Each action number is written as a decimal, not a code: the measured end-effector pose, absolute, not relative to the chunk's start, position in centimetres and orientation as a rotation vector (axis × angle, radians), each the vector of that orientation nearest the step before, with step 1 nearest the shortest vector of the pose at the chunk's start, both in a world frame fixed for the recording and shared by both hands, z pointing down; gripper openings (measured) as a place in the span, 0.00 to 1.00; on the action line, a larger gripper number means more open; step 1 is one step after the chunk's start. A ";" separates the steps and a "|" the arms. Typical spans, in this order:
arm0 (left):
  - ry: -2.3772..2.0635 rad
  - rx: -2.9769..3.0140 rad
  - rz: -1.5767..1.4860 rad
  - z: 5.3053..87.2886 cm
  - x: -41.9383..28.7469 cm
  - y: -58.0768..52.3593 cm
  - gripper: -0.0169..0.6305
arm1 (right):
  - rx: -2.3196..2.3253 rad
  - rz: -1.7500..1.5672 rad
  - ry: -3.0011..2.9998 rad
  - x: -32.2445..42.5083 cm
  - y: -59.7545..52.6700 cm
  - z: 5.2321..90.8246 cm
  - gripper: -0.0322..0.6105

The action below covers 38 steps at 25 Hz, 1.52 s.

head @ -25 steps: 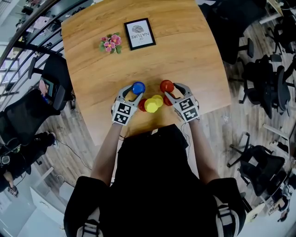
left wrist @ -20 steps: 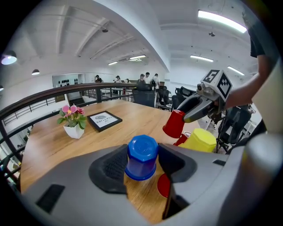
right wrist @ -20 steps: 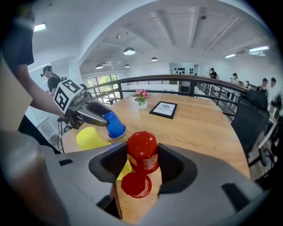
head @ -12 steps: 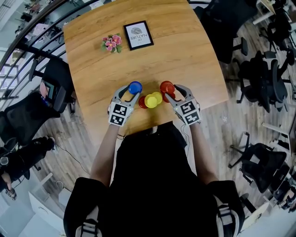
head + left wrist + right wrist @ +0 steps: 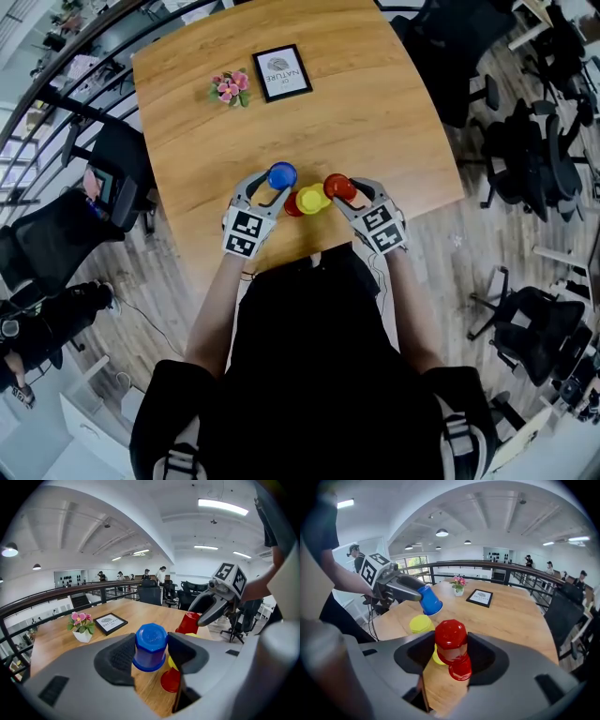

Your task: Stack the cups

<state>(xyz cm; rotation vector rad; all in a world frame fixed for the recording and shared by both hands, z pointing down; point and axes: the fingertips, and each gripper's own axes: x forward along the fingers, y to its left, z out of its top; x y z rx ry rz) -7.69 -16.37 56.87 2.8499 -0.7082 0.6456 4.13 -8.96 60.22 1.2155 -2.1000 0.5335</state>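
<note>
My left gripper (image 5: 275,188) is shut on an upside-down blue cup (image 5: 281,175), which sits between its pads (image 5: 150,646) above the table. The right gripper (image 5: 345,194) is shut on an upside-down red cup (image 5: 338,186), clear in its own view (image 5: 450,641). Between the two grippers an upside-down yellow cup (image 5: 312,199) stands on the table, with a red cup (image 5: 292,207) at its left. Another red cup (image 5: 461,667) and a second yellow one (image 5: 437,658) show just below the held red cup. From the left gripper view the right gripper (image 5: 216,605) holds its red cup (image 5: 190,623) off to the right.
The wooden table (image 5: 375,103) has a framed picture (image 5: 281,72) and a small pot of pink flowers (image 5: 226,87) at the far side. Office chairs (image 5: 525,159) stand on the floor to the right, and a railing (image 5: 56,66) runs along the left.
The right gripper has brought its red cup nearer to the yellow cup. The left gripper still holds the blue cup in almost the same place.
</note>
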 end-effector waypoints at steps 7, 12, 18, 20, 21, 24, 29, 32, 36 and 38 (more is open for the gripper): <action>-0.670 2.894 0.617 54.7 -7.2 -15.9 0.39 | 1.190 0.558 -2.067 3.6 -8.2 61.4 0.41; -0.642 2.909 0.602 53.8 -6.7 -15.4 0.39 | 1.180 0.554 -2.057 3.7 -8.2 62.0 0.41; -0.630 2.917 0.599 53.3 -6.5 -15.1 0.39 | 1.187 0.543 -2.053 3.7 -8.2 62.3 0.41; -0.629 2.920 0.600 53.3 -6.4 -15.1 0.39 | 1.196 0.540 -2.060 3.7 -8.2 62.3 0.42; -0.629 2.921 0.598 53.3 -6.5 -15.0 0.39 | 1.201 0.545 -2.068 3.6 -8.2 62.3 0.43; -0.631 2.921 0.589 53.2 -6.5 -15.0 0.39 | 1.210 0.557 -2.080 3.5 -8.3 62.6 0.43; -0.630 2.933 0.578 52.8 -6.4 -14.8 0.39 | 1.249 0.522 -2.091 3.7 -8.6 61.8 0.48; -0.608 2.953 0.577 52.3 -6.2 -14.4 0.39 | 1.288 0.494 -2.111 3.8 -8.3 60.5 0.50; -0.526 2.989 0.569 51.1 -5.0 -13.2 0.39 | 1.362 0.480 -2.112 4.7 -7.3 59.1 0.50; -0.461 2.991 0.574 50.6 -4.2 -12.4 0.39 | 1.399 0.476 -2.100 5.2 -6.7 59.0 0.49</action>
